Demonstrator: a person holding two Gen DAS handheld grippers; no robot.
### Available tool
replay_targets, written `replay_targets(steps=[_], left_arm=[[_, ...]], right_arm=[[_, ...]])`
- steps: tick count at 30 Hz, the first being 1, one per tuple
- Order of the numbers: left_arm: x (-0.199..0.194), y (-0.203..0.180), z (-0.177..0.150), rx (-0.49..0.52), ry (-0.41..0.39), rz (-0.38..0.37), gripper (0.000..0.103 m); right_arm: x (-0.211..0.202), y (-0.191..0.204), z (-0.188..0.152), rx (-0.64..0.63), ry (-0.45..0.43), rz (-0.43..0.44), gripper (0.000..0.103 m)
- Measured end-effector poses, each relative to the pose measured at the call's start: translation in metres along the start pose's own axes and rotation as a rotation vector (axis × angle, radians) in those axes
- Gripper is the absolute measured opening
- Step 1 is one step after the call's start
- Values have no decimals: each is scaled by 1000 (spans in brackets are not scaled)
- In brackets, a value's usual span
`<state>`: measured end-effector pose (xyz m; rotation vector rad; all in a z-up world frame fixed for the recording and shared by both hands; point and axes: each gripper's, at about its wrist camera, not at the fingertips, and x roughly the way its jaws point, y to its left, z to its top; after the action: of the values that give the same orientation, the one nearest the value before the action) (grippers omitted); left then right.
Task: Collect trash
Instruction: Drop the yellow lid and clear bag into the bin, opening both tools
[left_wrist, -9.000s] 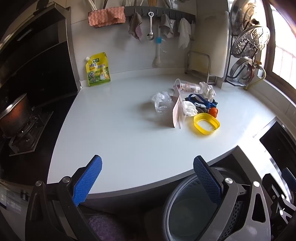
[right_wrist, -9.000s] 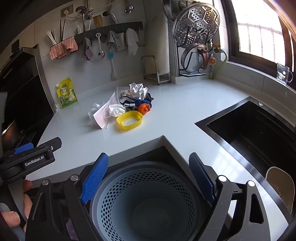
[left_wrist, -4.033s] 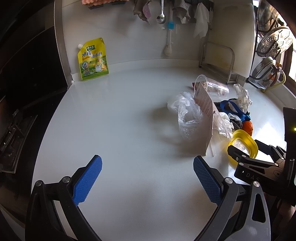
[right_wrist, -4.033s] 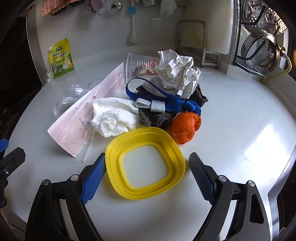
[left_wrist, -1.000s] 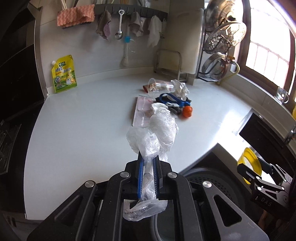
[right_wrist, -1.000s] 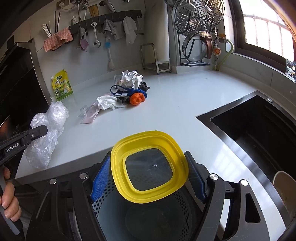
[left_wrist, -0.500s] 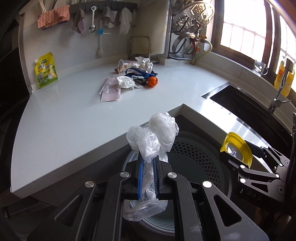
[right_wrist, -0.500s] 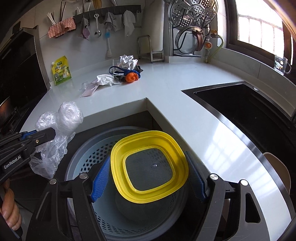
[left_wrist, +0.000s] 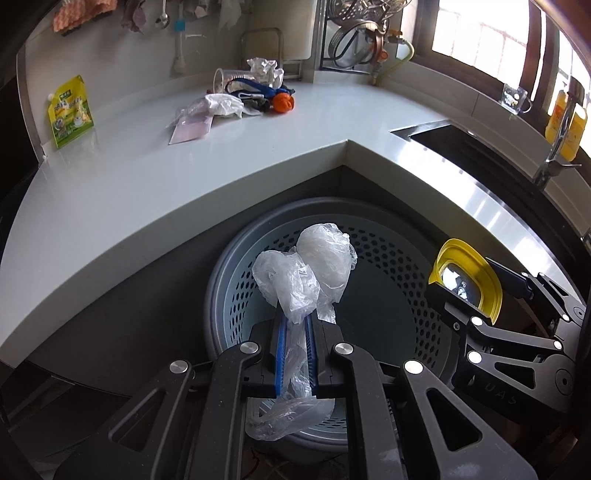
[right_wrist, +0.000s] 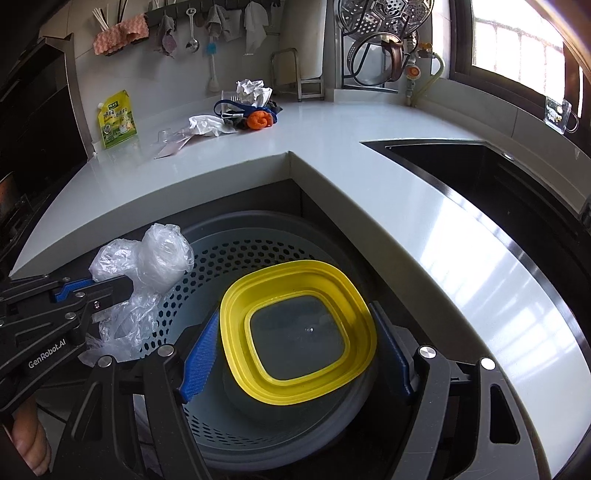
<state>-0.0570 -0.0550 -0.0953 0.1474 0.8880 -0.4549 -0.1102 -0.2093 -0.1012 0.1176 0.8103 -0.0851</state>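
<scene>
My left gripper (left_wrist: 295, 325) is shut on a crumpled clear plastic bag (left_wrist: 310, 277) and holds it over the grey perforated trash bin (left_wrist: 236, 280). The bag also shows in the right wrist view (right_wrist: 144, 266). My right gripper (right_wrist: 299, 332) is shut on a yellow-rimmed plastic lid (right_wrist: 236, 302), held flat above the bin (right_wrist: 229, 254). The lid also shows in the left wrist view (left_wrist: 491, 291) at the bin's right side. More trash lies on the white counter (left_wrist: 147, 177): crumpled paper (left_wrist: 262, 68), a clear cup (left_wrist: 225, 75), a blue strap (left_wrist: 255, 86), an orange peel (left_wrist: 282, 102), a white tissue (left_wrist: 223, 105) and a pink packet (left_wrist: 192, 127).
A yellow-green pouch (left_wrist: 70, 110) leans on the back wall. A black sink (right_wrist: 491, 177) is set in the counter at the right. A dish rack with a strainer (right_wrist: 384, 48) stands at the back. A stove (right_wrist: 11, 199) is at the far left.
Both grippers have dropped lower and closer over the bin with the bag and the lid still held. The counter has receded in both views.
</scene>
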Motion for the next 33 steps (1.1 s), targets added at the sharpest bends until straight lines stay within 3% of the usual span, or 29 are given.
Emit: replay_targets(steps=[24,33], left_arm=[[34,9,-11,-82,100,30,14],[33,10,-10,-91,99,44,30]], right_arm=[[25,2,-8,10,68,-14,73],[26,-1,-7,12,66,-26,77]])
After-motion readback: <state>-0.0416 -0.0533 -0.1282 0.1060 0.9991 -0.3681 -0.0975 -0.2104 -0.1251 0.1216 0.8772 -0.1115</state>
